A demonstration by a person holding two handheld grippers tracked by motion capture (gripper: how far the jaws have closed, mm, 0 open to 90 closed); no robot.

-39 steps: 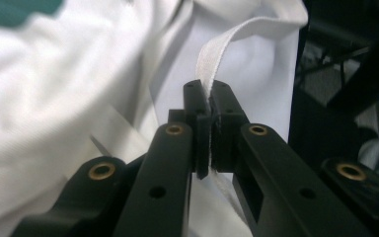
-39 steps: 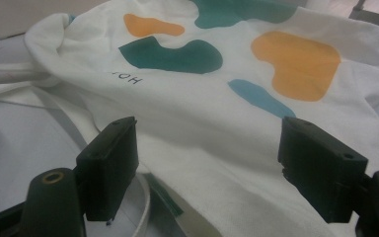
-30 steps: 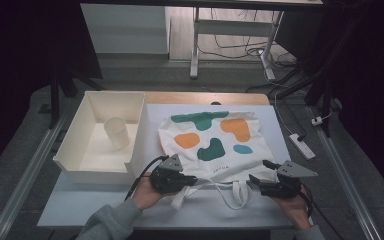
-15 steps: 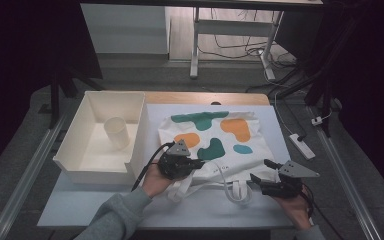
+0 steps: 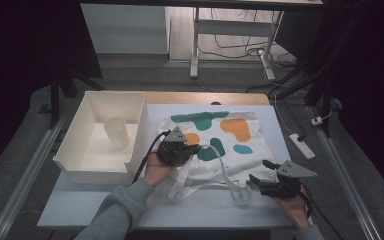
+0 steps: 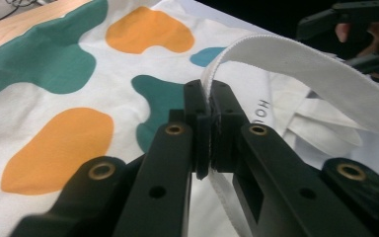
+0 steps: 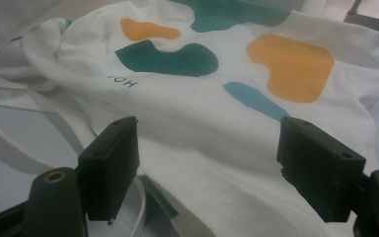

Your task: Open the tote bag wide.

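Lettering "HO" (image 6: 263,107) on tote bag (image 6: 54,89)

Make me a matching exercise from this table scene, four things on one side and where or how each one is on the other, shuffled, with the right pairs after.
Things:
1. left gripper
2. right gripper
3. white cup
4. tote bag

States:
A. stands upright inside the white tray
B. lies flat on the table, printed with green and orange blobs
C. jaws shut on the white strap
D. jaws wide open at the bag's near edge

Pairs: 1-C, 2-D, 3-A, 4-B
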